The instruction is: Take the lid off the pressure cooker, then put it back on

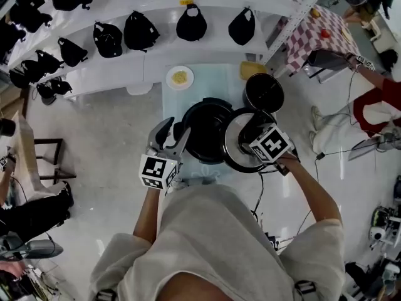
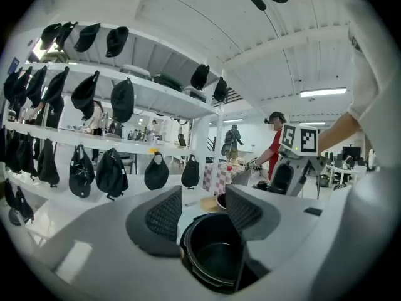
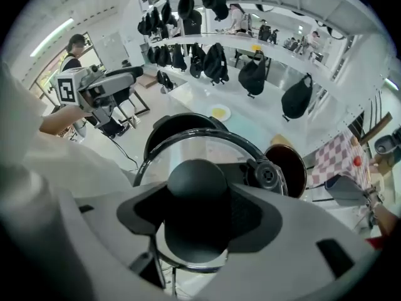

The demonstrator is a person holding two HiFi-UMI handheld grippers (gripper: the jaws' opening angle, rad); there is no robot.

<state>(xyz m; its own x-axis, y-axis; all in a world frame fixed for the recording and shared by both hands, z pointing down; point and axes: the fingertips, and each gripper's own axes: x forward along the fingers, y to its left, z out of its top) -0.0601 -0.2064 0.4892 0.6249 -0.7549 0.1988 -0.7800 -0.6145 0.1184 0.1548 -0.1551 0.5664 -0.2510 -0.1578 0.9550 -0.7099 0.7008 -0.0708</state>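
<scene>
Two-handed, working over the pale counter (image 1: 213, 80). Clamping the right gripper (image 3: 197, 213) onto the round black knob (image 3: 197, 180) of the glass lid (image 3: 194, 144), fingers spread wide around it and pressing on both its sides. Holding the lid (image 1: 233, 143) off the pot and tilted, knob side facing up and to the right, just right of the open pressure cooker (image 1: 207, 130) and overlapping its right rim in the head view. Keeping the left gripper (image 1: 174, 132) at the cooker's left edge, fingers (image 2: 164, 215) wide apart, gripping nothing, the cooker's rim (image 2: 216, 256) showing low between them.
</scene>
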